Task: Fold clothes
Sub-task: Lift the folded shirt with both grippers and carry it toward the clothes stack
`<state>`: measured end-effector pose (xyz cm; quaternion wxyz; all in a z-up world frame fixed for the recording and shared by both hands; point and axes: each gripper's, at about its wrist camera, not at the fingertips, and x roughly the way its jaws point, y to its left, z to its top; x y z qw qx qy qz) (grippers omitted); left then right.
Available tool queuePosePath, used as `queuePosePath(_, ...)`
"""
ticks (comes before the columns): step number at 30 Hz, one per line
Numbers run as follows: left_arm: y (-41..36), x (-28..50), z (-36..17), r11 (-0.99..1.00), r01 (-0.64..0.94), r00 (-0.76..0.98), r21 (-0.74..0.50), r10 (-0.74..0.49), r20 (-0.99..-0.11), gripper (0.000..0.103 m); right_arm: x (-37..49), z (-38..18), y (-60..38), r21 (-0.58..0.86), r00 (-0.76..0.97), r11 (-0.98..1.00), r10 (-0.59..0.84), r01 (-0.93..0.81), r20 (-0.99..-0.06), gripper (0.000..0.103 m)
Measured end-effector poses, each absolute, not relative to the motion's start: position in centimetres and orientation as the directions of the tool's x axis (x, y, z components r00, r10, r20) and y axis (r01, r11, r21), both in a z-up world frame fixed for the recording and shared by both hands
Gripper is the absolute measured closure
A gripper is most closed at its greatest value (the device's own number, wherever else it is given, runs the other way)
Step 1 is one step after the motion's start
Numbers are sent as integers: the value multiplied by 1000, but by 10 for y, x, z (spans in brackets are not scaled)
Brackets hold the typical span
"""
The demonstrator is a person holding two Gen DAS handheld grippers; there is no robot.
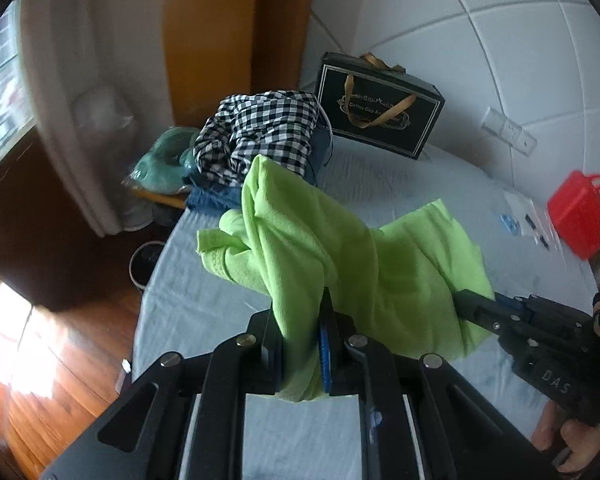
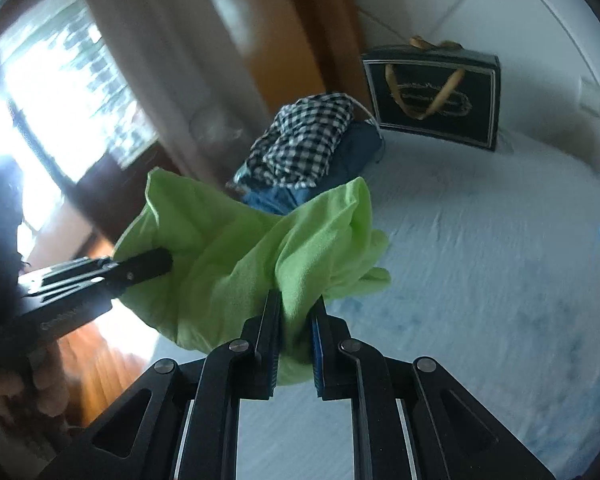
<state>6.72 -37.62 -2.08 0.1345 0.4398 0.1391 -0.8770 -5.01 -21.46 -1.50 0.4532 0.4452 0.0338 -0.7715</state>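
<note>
A lime green cloth (image 1: pixel 340 248) hangs bunched above the pale blue bed sheet (image 1: pixel 220 312), held at two places. My left gripper (image 1: pixel 300 320) is shut on one bunched edge of it. My right gripper (image 2: pixel 296 312) is shut on another edge of the green cloth (image 2: pixel 228 252). In the left wrist view the right gripper (image 1: pixel 466 300) reaches in from the right with cloth over its tips. The right wrist view shows the left gripper (image 2: pixel 164 262) coming from the left, its tips buried in cloth. A hand (image 1: pixel 556 428) holds the right gripper.
A pile with a black-and-white checked shirt (image 1: pixel 260 128) on dark blue clothes (image 1: pixel 216 196) lies at the bed's far side. A black gift bag (image 1: pixel 380 108) with gold handles stands by the white wall. A red basket (image 1: pixel 576 208) sits at right. Wooden floor (image 1: pixel 60 360) lies at left.
</note>
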Motion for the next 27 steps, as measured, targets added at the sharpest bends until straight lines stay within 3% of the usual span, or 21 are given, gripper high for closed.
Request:
queuePosePath(14, -507, -49, 32, -961, 267, -659, -69, -130, -741, 90, -131, 27, -328, 332, -324, -622, -706, 709, -629, 90)
queuePosePath(19, -549, -108, 47, -982, 178, -711, -68, -81, -698, 90, -169, 42, -360, 291, -421, -665, -692, 688, -586, 90)
queuePosePath(22, -577, -138, 7, -985, 146, -656, -92, -27, -754, 90, -196, 30, -372, 310, -467, -705, -674, 637, -572, 90)
queuePosePath(27, -611, -185, -91, -984, 144, -494, -104, 20, -869, 89, -237, -64, -400, 386, -379, -776, -596, 499, -708, 90)
